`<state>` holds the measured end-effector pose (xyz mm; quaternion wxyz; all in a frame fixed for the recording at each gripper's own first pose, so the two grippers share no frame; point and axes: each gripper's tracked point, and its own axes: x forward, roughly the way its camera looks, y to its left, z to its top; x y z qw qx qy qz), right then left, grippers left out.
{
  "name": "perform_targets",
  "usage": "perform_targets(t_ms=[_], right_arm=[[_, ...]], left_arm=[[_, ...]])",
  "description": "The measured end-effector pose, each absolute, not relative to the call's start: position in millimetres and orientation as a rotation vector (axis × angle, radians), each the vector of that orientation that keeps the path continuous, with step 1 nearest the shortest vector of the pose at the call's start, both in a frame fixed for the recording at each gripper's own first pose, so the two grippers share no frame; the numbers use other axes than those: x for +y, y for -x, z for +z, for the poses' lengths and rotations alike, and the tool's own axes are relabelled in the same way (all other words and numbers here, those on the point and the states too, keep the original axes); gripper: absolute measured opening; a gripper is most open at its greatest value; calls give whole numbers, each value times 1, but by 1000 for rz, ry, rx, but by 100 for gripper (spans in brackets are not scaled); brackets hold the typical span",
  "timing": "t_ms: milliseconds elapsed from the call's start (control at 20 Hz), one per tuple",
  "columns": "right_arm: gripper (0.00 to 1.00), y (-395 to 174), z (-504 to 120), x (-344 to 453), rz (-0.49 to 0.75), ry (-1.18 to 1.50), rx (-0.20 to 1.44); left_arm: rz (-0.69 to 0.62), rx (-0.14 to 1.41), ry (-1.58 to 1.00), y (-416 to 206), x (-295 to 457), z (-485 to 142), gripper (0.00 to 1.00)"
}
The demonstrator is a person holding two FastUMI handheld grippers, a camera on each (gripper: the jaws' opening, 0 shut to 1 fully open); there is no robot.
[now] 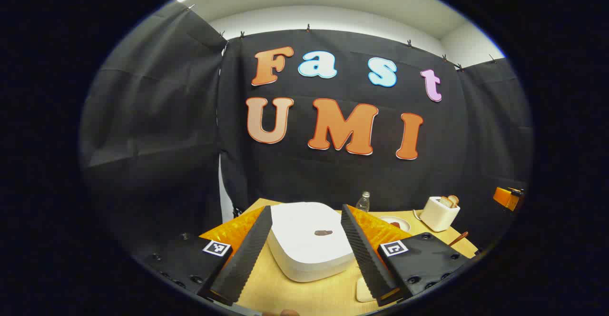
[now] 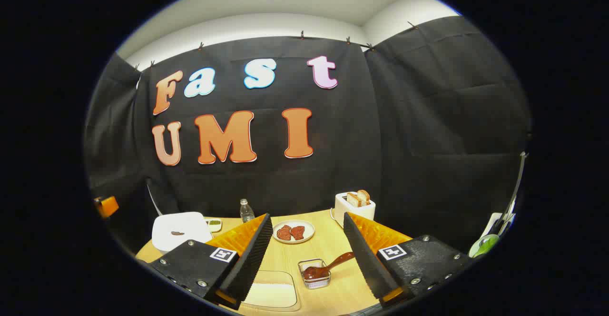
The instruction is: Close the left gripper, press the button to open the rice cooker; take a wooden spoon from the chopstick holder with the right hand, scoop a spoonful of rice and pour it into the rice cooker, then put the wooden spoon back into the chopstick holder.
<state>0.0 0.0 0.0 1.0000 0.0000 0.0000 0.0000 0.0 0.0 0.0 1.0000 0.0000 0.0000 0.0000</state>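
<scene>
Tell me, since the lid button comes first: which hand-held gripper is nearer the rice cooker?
Left. The left gripper frames the rice cooker between its fingers; the right gripper sits off to its right.

Setting: a staged kitchen booth, not a real home. Black cloth wall (image 2: 428,130) clipped up on all sides of a wooden table (image 2: 333,244); white ceiling above the cloth. On the table, taking the toaster (image 2: 354,206) holding bread as landmark: plate of meat (image 2: 294,232) to its left, water bottle (image 2: 246,211) farther left, white rice cooker (image 2: 181,230) at far left; a wire holder with a wooden spoon (image 2: 328,268) in front.
</scene>
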Motion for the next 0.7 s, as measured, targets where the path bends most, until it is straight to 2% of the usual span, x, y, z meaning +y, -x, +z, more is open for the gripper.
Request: perform_targets(t_ms=[700], right_arm=[[93,-21,13,-4,140,6,14]], left_arm=[[49,21,28,-7,-27,17,97]])
